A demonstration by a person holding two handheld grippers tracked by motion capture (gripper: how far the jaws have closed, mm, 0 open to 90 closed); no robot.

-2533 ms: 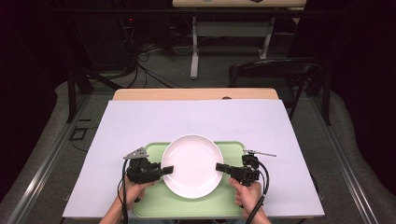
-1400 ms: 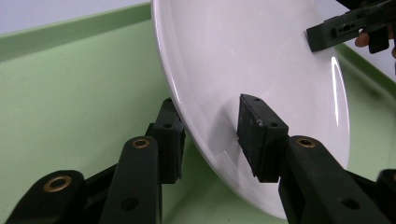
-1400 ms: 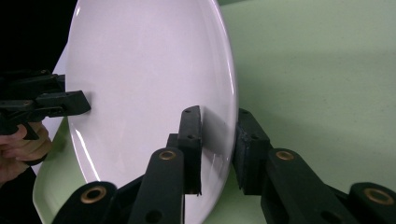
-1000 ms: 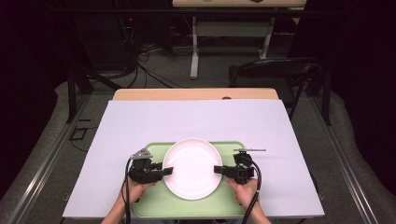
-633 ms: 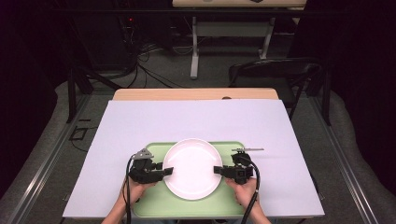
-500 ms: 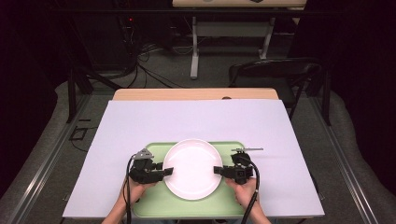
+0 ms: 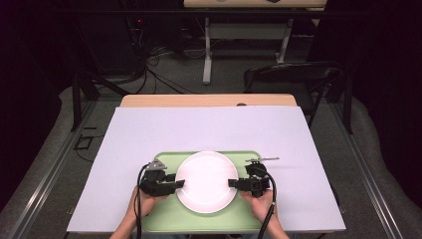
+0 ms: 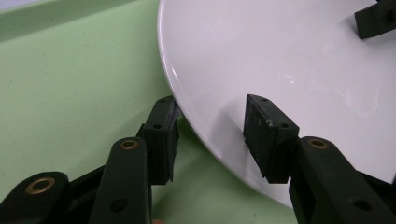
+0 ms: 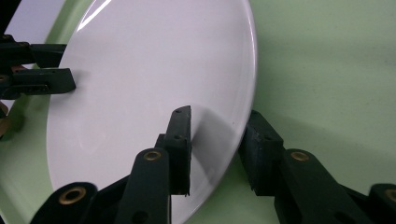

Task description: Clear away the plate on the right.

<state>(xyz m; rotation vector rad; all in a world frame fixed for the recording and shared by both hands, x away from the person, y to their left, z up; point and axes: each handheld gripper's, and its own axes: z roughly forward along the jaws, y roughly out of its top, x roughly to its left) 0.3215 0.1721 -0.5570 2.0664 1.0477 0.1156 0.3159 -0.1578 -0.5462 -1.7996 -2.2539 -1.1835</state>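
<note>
A white plate [image 7: 206,181] lies on the green tray [image 7: 169,162] near the table's front edge. My left gripper [image 7: 180,184] is at the plate's left rim and my right gripper [image 7: 233,183] at its right rim. In the left gripper view the plate [image 8: 280,56] has its rim between the jaws of my left gripper [image 8: 212,135]: one pad is under the edge, the other stands clear above it. The right gripper [image 9: 219,144] straddles the plate [image 9: 149,79] the same way, pads apart from it. Both pairs of jaws have just been opening.
The tray [image 8: 70,93] rests on a white table cover [image 7: 209,129] with bare room behind and to both sides. A dark chair [image 7: 293,74] stands beyond the far edge. The left gripper [image 9: 42,65] shows across the plate in the right gripper view.
Since the earliest frame the plate has come down and toward the front edge with both hands. Over the last second the hands and the plate have stayed put.
</note>
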